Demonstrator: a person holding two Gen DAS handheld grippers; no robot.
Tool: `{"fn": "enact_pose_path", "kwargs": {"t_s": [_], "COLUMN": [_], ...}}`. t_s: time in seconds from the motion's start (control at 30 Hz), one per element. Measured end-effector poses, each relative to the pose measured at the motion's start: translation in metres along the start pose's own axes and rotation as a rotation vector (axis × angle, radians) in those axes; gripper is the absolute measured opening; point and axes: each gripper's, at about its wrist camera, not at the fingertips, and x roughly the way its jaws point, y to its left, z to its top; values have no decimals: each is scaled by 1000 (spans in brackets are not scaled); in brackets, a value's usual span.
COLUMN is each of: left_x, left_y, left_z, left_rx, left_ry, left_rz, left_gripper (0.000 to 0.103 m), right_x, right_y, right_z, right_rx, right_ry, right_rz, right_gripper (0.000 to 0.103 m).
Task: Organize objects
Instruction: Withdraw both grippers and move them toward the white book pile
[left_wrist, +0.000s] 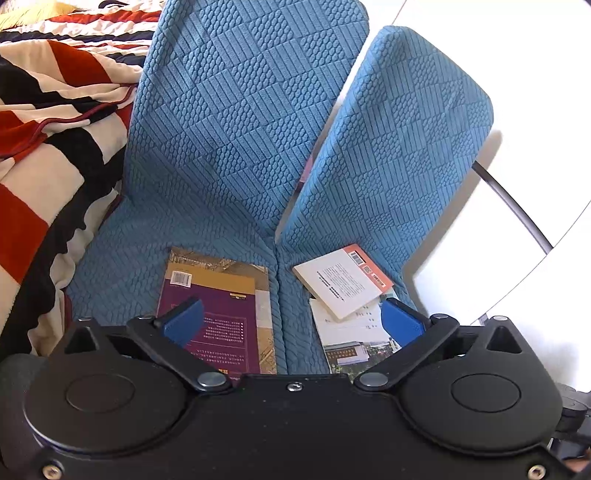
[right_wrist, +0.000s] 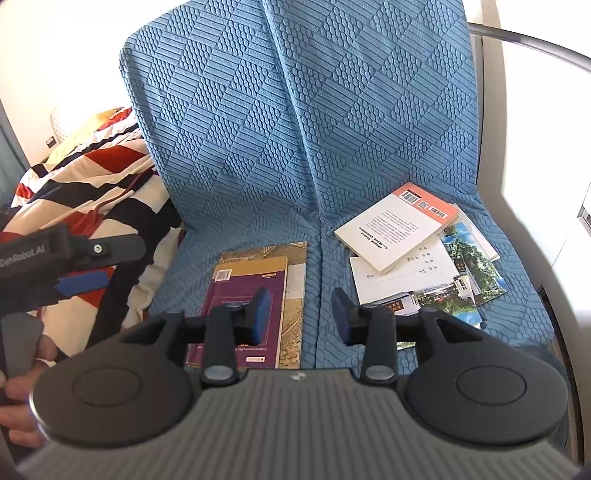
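Blue-covered chair seat (right_wrist: 258, 229), bearing purple book (right_wrist: 243, 314) and loose stack (right_wrist: 413, 258) beside it. Left gripper (left_wrist: 291, 321) fingers wide, right gripper (right_wrist: 301, 314) narrow, both empty. Could slide the stack's top book (right_wrist: 395, 225) off if nudged.

In the left wrist view the gripper body covers the near end of the purple book (left_wrist: 218, 325) and of the larger gold-patterned book (left_wrist: 264, 306) under it, so their lower edges and spine text are hidden. To the right of the tool, the white book with an orange band (left_wrist: 343, 282) lies over a pile of photo booklets (left_wrist: 351, 339); how many there are cannot be told, and the cover print is too small to read. Beyond the chair cover (left_wrist: 236, 147), the right side is washed out to white. In the right wrist view a hand (right_wrist: 22, 398) at the left edge is cut off.
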Motion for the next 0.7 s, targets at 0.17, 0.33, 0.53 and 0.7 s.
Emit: {"fn": "enact_pose_path", "kwargs": {"t_s": [0.17, 0.33, 0.53, 0.7], "left_x": [-1, -2, 2, 6], "left_y": [-5, -11, -21, -28], "left_z": [-1, -3, -7, -10], "left_rx": [20, 25, 36, 44], "left_ry": [-9, -10, 3, 9], "left_rz": [13, 15, 5, 1], "left_gripper": [102, 102, 102, 102], "right_x": [-1, -6, -6, -5], "right_y": [-3, -12, -18, -27], "right_z": [0, 0, -1, 0], "right_rx": [-5, 17, 17, 28], "right_ry": [0, -22, -14, -1], "right_rz": [-12, -26, -35, -46], "right_gripper": [50, 67, 82, 88]}}
